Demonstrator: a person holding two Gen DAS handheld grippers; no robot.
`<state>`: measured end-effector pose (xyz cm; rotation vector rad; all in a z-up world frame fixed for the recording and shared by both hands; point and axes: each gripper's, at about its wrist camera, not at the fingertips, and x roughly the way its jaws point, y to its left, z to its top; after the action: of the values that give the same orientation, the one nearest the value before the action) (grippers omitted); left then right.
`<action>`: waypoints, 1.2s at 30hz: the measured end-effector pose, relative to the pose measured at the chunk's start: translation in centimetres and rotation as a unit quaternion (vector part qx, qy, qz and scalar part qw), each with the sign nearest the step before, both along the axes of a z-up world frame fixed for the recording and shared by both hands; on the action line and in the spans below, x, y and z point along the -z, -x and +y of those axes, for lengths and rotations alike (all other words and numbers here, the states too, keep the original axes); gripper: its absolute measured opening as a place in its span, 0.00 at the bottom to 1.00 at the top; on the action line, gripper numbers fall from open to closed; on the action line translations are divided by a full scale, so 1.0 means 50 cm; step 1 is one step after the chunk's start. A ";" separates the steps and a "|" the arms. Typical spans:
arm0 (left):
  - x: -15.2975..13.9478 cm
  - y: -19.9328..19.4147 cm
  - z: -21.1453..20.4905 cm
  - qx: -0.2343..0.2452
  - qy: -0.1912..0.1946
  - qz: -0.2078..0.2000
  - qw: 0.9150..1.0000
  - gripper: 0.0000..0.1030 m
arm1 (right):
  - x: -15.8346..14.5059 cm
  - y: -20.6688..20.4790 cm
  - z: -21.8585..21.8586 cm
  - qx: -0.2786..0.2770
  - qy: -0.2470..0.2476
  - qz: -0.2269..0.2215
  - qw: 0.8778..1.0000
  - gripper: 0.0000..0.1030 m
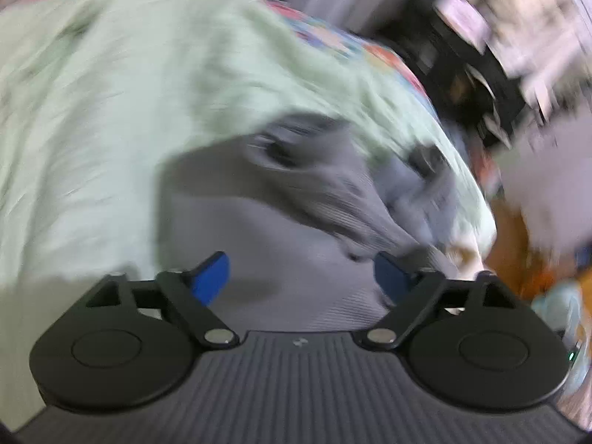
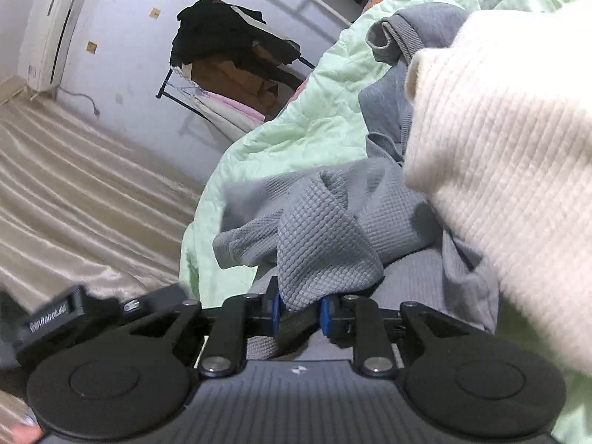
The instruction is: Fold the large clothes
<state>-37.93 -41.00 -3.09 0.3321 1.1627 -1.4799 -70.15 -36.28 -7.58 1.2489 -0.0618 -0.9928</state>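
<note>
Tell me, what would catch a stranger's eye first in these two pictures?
Probably the grey waffle-knit garment, bunched at the middle of the right wrist view, a fold of it pinched between the right gripper and its blue-padded jaws. It lies on a pale green quilt, with a cream ribbed sleeve looming at the right. In the blurred left view, the left gripper is open above the same grey cloth.

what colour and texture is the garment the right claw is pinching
Grey, with a small waffle-grid knit, held in the right claw. It shows best in the right wrist view.
</note>
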 end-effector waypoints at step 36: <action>0.119 0.031 0.055 0.000 -0.057 -0.001 0.998 0.96 | -0.198 -0.108 -0.028 -0.151 0.108 0.358 0.915 0.65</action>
<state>-39.46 -38.23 -9.04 0.4101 1.2482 -1.4168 -64.76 -37.69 2.30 0.6102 0.5654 -1.0808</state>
